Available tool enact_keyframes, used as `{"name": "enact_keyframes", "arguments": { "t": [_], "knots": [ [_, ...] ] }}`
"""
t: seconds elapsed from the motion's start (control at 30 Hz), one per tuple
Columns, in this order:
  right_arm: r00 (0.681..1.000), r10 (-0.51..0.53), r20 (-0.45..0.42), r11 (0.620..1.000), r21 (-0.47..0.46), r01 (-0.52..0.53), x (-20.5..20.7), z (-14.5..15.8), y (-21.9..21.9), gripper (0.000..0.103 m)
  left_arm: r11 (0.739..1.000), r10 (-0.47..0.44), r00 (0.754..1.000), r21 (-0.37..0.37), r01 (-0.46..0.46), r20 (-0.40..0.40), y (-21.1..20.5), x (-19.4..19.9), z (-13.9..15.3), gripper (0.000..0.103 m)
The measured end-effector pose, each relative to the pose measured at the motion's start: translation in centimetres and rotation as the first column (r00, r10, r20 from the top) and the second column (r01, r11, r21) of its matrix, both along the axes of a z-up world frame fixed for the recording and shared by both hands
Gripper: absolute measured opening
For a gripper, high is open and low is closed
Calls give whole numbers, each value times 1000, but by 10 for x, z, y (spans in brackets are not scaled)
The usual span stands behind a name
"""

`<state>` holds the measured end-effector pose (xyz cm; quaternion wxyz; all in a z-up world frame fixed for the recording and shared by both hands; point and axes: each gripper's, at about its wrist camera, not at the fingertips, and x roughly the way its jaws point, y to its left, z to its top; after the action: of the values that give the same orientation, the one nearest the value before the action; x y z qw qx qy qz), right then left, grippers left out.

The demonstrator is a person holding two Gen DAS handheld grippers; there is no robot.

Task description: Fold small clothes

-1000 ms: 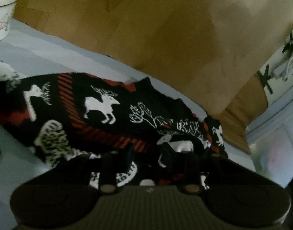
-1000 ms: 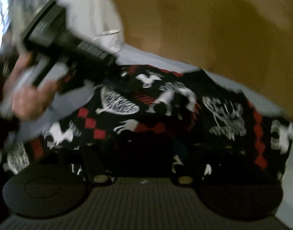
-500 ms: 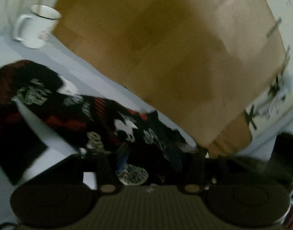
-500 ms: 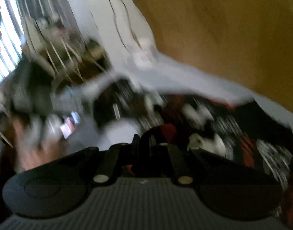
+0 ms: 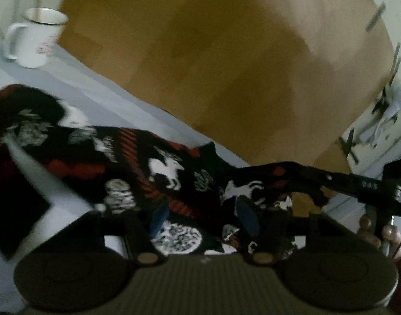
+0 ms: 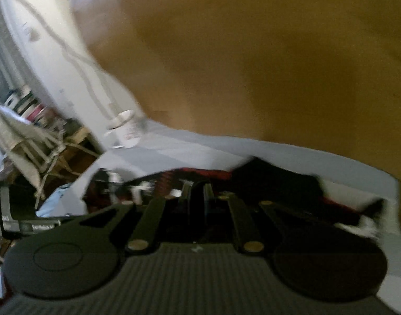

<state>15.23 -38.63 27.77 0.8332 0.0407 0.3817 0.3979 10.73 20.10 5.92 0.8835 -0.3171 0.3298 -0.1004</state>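
A black sweater (image 5: 163,168) with red bands and white reindeer lies spread on the pale blue-grey table (image 5: 100,99). My left gripper (image 5: 201,206) hovers low over its near part. Its jaws are opening, and the cloth lies under the blue pads (image 5: 158,218) without being pinched. At the right of the left wrist view, my right gripper (image 5: 323,179) holds the sweater's right edge lifted off the table, with a hand (image 5: 384,233) behind it. In the blurred right wrist view the right gripper (image 6: 197,191) is shut on dark sweater cloth (image 6: 279,183).
A white mug (image 5: 35,42) stands at the table's far left corner, also seen as the mug (image 6: 124,131). A big brown cardboard box (image 5: 226,65) rises right behind the table. A white cabinet (image 5: 378,120) stands at the right. A drying rack and clutter (image 6: 30,141) lie beyond the table's left edge.
The right gripper shut on the sweater's edge, rolled and lifted it up. The left gripper's jaws widened and it drew back, bringing the mug into view.
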Motion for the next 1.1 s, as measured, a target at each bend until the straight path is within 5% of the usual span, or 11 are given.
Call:
{"name": "enact_keyframes", "arguments": {
  "t": [0.2, 0.3, 0.47, 0.53, 0.57, 0.6, 0.63, 0.73, 0.87, 1.0, 1.1],
  "knots": [
    [990, -139, -17, 987, -78, 137, 23, -43, -72, 18, 992, -78, 994, 95, 85, -77, -57, 59, -14, 66],
    [966, -259, -25, 959, -121, 254, 30, -69, -100, 71, 984, -120, 983, 116, 136, -137, -84, 86, -29, 66],
    [949, -298, -102, 952, 46, 304, 25, -84, -129, 71, 969, -178, 971, 146, 201, -158, -119, 111, -39, 66],
    [952, -272, -138, 957, 61, 282, 24, -93, -124, 72, 961, -189, 969, 173, 216, -156, -130, 118, -43, 55],
    [954, -261, -146, 961, 59, 272, 23, -99, -120, 72, 955, -196, 969, 197, 224, -151, -136, 119, -43, 37],
    [959, -257, -122, 964, 38, 263, 20, -101, -112, 64, 949, -199, 969, 219, 228, -149, -141, 119, -44, 22],
    [964, -262, -56, 965, -17, 261, 15, -103, -106, 29, 943, -192, 971, 248, 222, -142, -146, 121, -44, 20],
    [949, -315, 20, 949, -3, 315, 2, -102, -110, 20, 918, -213, 977, 339, 207, -20, -161, 110, -35, 14],
    [927, -368, 67, 928, -37, 371, -3, -111, -114, 20, 872, -213, 975, 438, 220, -65, -186, 115, -47, 25],
    [901, -421, 103, 903, -41, 427, -15, -91, -118, 51, 854, -182, 981, 485, 189, -63, -186, 102, -34, 34],
    [896, -430, 113, 903, 31, 429, -31, -73, -133, 52, 855, -164, 986, 502, 128, 28, -172, 62, -10, 43]
  ]
}}
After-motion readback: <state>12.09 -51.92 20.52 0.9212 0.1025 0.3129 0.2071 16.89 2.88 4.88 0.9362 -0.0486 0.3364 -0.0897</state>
